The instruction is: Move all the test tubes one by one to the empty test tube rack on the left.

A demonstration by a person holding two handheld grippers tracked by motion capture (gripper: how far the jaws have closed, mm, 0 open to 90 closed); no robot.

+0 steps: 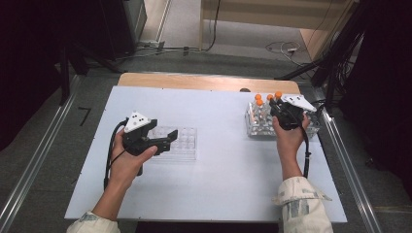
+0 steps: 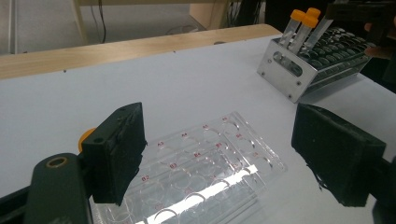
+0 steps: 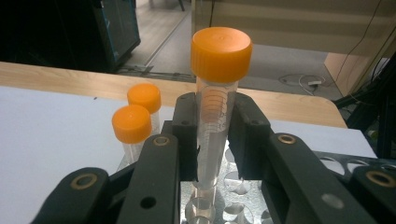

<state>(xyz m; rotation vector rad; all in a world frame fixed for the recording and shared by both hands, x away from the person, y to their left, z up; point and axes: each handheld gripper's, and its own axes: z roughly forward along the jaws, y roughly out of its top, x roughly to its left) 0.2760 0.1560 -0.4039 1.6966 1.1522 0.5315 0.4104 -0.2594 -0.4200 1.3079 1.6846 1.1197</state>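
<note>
The right gripper (image 3: 212,140) has its fingers (image 3: 187,135) clamped on a clear plastic tube with an orange screw cap (image 3: 215,93), gripping it just below the cap. The tube stands upright with its lower end in a hole of the metal tube rack (image 1: 257,127), which sits on the white tabletop (image 1: 218,165). Just to the left of the fingers, two more orange-capped tubes (image 3: 137,123) stand in the same rack.

The left gripper (image 1: 163,140) hovers with its fingers (image 2: 116,154) wide apart, holding nothing. Below and between them lies a clear plastic well plate with red labels (image 2: 205,158), flat on the tabletop; its wells look empty.

My reading is that the work is at an early stage: one tube is grasped at the rack, whether to be lifted out or seated I cannot tell from this alone. Nothing has reached the plate, and the other tubes remain untouched. The left fingers seem ready to steady the plate.
</note>
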